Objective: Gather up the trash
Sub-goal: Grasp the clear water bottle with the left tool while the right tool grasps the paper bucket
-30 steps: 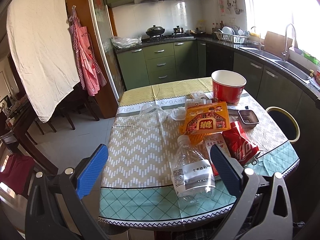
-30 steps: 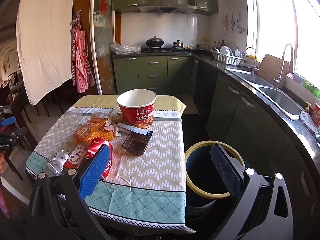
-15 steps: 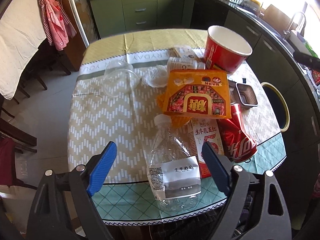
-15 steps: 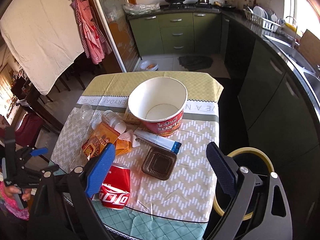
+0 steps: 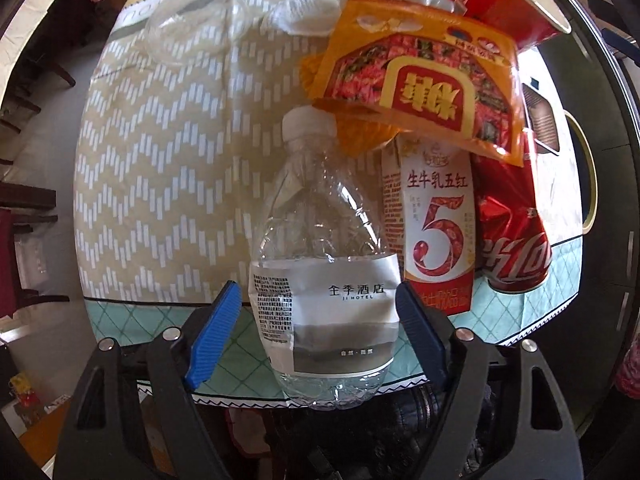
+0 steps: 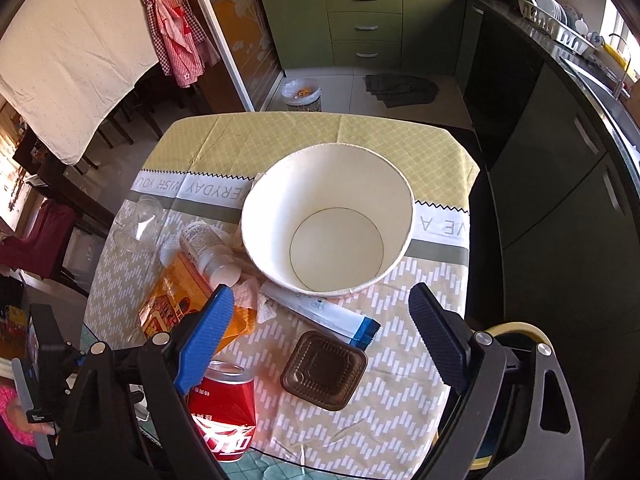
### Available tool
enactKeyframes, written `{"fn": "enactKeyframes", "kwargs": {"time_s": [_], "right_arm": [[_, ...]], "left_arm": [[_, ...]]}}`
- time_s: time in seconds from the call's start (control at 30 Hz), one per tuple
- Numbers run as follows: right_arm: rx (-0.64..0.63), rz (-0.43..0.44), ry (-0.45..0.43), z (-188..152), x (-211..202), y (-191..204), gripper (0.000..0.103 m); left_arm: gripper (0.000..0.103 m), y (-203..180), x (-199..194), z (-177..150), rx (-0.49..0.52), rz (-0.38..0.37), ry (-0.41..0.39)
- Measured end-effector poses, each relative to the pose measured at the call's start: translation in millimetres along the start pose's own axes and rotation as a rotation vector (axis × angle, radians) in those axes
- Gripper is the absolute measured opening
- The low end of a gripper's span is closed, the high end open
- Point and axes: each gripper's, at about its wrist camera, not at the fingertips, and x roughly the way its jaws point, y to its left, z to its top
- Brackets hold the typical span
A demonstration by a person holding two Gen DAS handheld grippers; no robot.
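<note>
Your left gripper (image 5: 318, 328) has its jaws spread wide, one on each side of the clear bottle (image 5: 320, 280) (its labelled lower half), with a gap showing at the left jaw. Your right gripper (image 6: 320, 332) is held above the same landmark's counter, well to the bottle's right, angled downward, jaws apart and gripping nothing.

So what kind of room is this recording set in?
A home kitchen with a dining table, most likely. The right wrist view shows green cabinets, a dish rack on the counter and a red checked apron hanging by the door, with a tablecloth-covered table in front.
</note>
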Motion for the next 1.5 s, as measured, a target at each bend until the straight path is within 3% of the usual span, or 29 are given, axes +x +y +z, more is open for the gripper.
{"fn": "enactKeyframes", "kwargs": {"time_s": [0.3,0.6,0.73,0.9,1.07,1.13,1.2,1.33,1.4,1.47,1.5], "right_arm": [[0.015,0.009,0.037,13,22,-14,0.088],[0.017,0.004,0.071,22,39,-22,0.088],[0.012,0.010,0.082,21,45,-22,0.088],[0.026,-0.003,0.114,23,58,-27,0.088],[0.037,-0.069,0.120,39,64,-31,0.088],[0.048,-0.096,0.119,47,67,-35,0.082],[0.070,-0.110,0.133,53,73,-41,0.063],[0.092,-0.128,0.170,60,84,-50,0.047],[0.101,-0.115,0.183,61,90,-54,0.023],[0.105,-0.133,0.183,61,92,-57,0.008],[0.114,-0.120,0.184,61,93,-60,0.007]], "left_arm": [[0.079,-18,15,19,-0.001,0.047,0.041],[0.081,-33,30,37,0.015,-0.022,0.104],[0.080,-18,24,42,0.014,-0.062,0.142],[0.090,-18,28,44,0.038,-0.014,0.143],[0.085,-18,36,18,0.066,0.020,0.167],[0.085,-22,36,18,0.071,0.028,0.161],[0.084,-29,39,10,0.088,0.043,0.151],[0.084,-46,32,-13,0.117,0.058,0.137],[0.084,-44,35,-16,0.143,0.073,0.129],[0.083,-48,34,-19,0.166,0.087,0.120],[0.083,-49,32,-21,0.172,0.092,0.114]]}}
